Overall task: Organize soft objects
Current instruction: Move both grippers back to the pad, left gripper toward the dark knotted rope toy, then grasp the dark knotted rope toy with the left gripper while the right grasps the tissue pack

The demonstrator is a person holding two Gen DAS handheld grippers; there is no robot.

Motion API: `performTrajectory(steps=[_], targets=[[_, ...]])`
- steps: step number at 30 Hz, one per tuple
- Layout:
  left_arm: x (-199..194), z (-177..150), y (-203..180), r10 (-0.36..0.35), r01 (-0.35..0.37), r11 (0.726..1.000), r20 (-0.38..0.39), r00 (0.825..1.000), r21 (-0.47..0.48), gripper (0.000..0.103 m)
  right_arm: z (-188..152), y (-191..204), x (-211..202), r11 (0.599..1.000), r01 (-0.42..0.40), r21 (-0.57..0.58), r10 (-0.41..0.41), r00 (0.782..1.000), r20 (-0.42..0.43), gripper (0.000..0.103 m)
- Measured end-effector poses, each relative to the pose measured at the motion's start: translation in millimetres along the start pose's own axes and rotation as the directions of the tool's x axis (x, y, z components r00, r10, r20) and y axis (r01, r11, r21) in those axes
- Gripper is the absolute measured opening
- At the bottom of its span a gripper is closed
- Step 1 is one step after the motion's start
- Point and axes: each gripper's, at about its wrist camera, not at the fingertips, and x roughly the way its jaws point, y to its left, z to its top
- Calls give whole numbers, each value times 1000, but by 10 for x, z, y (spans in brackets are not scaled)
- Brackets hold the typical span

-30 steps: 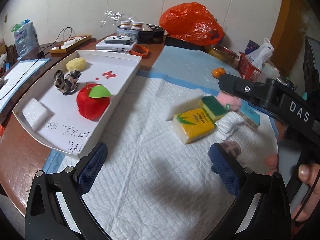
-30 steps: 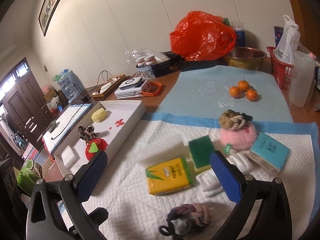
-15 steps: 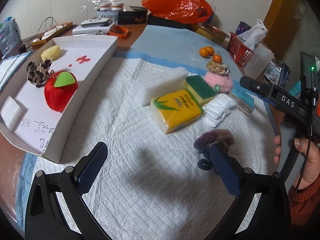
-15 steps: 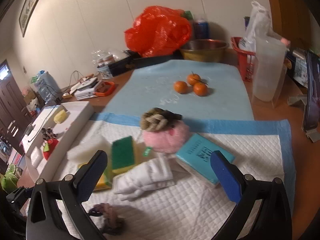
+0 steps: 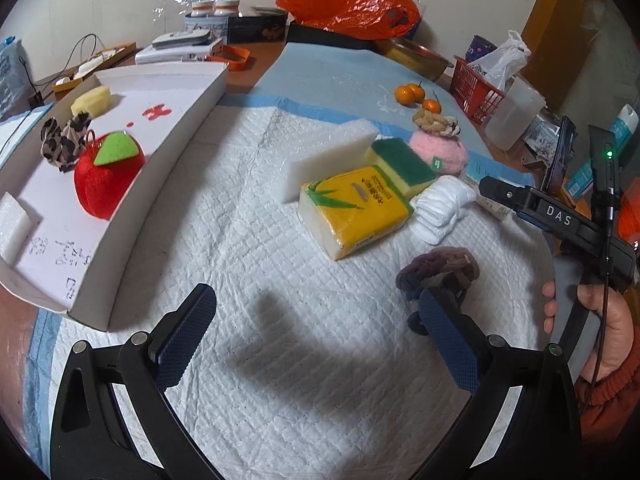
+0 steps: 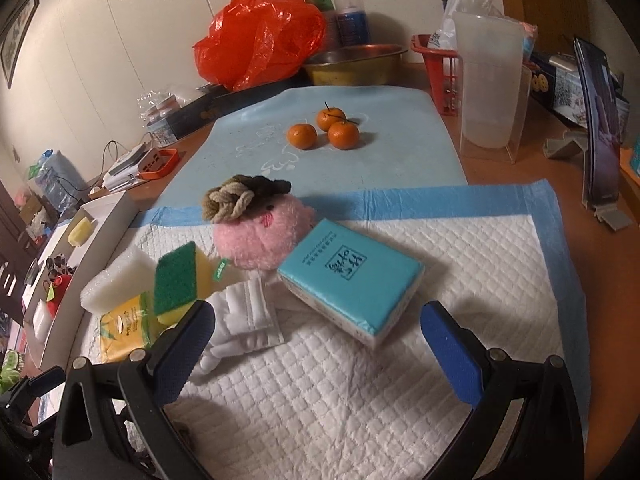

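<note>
White quilted pad (image 6: 360, 400) covers the table. Teal tissue pack (image 6: 352, 280) lies just beyond the right gripper (image 6: 316, 344), jaws spread, empty. Judged light, compressible, slick-wrapped: grip across its short sides. Left gripper (image 5: 316, 340) likewise spread, empty

The left gripper's right finger (image 5: 448, 344) covers the near side of the purple knit scrunchie (image 5: 440, 268). The teal tissue pack (image 5: 480, 170) is mostly hidden behind the rolled white cloth (image 5: 440, 208). Handwriting on the white tray (image 5: 120, 240) is too scrawly to read. The foam block (image 5: 14, 220) gets clipped by the frame edge.
</note>
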Motion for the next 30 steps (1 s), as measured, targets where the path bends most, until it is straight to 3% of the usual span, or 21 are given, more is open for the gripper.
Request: performTrajectory(steps=[7, 14, 18, 21, 25, 27, 28, 29, 30], targets=[[-16, 15, -91, -13, 13, 999, 4, 1000, 42, 102, -24, -66, -55, 999, 29, 45, -30, 999, 21, 103], [-42, 2, -404, -114, 115, 981, -16, 993, 159, 102, -16, -337, -167, 993, 89, 73, -94, 994, 64, 103], [15, -12, -615, -114, 115, 966, -16, 993, 233, 101, -48, -451, -129, 994, 59, 95, -63, 997, 36, 103], [122, 19, -704, -120, 123, 959, -28, 992, 255, 90, -5, -380, -95, 997, 33, 68, -36, 999, 37, 103], [326, 11, -755, -89, 104, 957, -70, 994, 270, 75, 138, -145, 95, 989, 119, -92, -116, 993, 36, 103], [409, -17, -740, -90, 112, 959, -95, 991, 261, 56, 171, -129, 229, 988, 103, -112, -105, 994, -9, 102], [404, -32, -722, -111, 130, 959, -88, 990, 254, 53, 166, -136, 274, 991, 76, -108, -80, 996, -36, 90], [380, -43, -706, -123, 139, 958, -79, 989, 252, 33, 146, -146, 298, 994, 50, -100, -56, 997, -55, 79], [359, -49, -694, -128, 144, 957, -79, 989, 253, 24, 124, -149, 299, 994, 50, -99, -56, 997, -58, 70]])
